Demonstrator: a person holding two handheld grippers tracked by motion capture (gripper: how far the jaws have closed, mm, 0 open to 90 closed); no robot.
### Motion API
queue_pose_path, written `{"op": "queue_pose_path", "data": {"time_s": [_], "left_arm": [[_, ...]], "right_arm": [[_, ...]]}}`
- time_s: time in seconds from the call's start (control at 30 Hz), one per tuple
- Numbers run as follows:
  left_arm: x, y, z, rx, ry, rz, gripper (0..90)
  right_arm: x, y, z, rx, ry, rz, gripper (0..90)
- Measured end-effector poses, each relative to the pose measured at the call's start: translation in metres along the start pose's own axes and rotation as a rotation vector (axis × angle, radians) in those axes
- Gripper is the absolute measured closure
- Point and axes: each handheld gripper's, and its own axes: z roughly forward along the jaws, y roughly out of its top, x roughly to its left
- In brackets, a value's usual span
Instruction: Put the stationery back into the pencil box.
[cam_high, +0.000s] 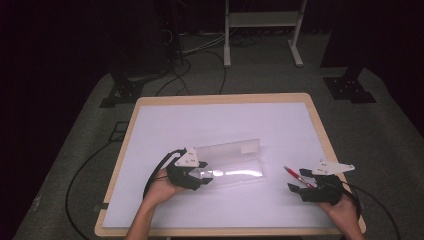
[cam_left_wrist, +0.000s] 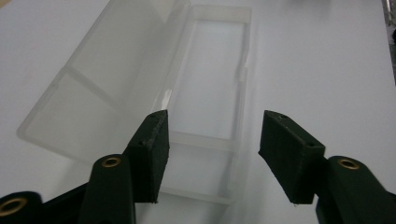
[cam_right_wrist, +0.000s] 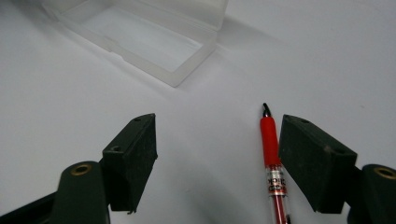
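At the near left of the white table (cam_high: 165, 125), left gripper (cam_high: 200, 178) sits in the person's left hand (cam_high: 162, 190), jaws apart, nothing pressed between the pads. Left gripper view: those jaws stand over the near end of a clear plastic case (cam_left_wrist: 205, 93); its tray lies flat and open, and its lid (cam_left_wrist: 102, 84) is folded back alongside, on the left of that view. High view: the case lies across the middle of the table, lid on the far side.

Right gripper (cam_high: 296, 189), near right, held in the right hand (cam_high: 345, 210), jaws also spread wide, empty. Red pen (cam_right_wrist: 271, 144) lies flat on the table just inside the right-hand pad in that gripper's view, tip pointing away toward the case; whether it touches the pad I cannot tell. Pen and case well apart.
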Motion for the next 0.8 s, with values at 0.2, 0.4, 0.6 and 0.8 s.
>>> {"op": "queue_pose_path", "data": {"time_s": [0.2,0.4,0.6,0.8], "left_arm": [[0.004,-0.004,-0.007,-0.02,0.023,-0.028,35.7],[0.006,-0.012,-0.014,-0.017,0.042,-0.042,35.3],[0.008,-0.018,-0.026,-0.024,0.069,-0.041,34.6],[0.011,-0.024,-0.038,-0.042,0.098,-0.061,32.4]], "right_arm": [[-0.008,-0.004,-0.002,0.009,-0.011,0.023,28.3],[-0.011,-0.004,-0.001,0.014,-0.022,0.025,28.3],[-0.014,-0.004,0.003,0.031,-0.029,0.027,28.3],[-0.016,-0.006,0.006,0.052,-0.028,0.026,32.3]]}}
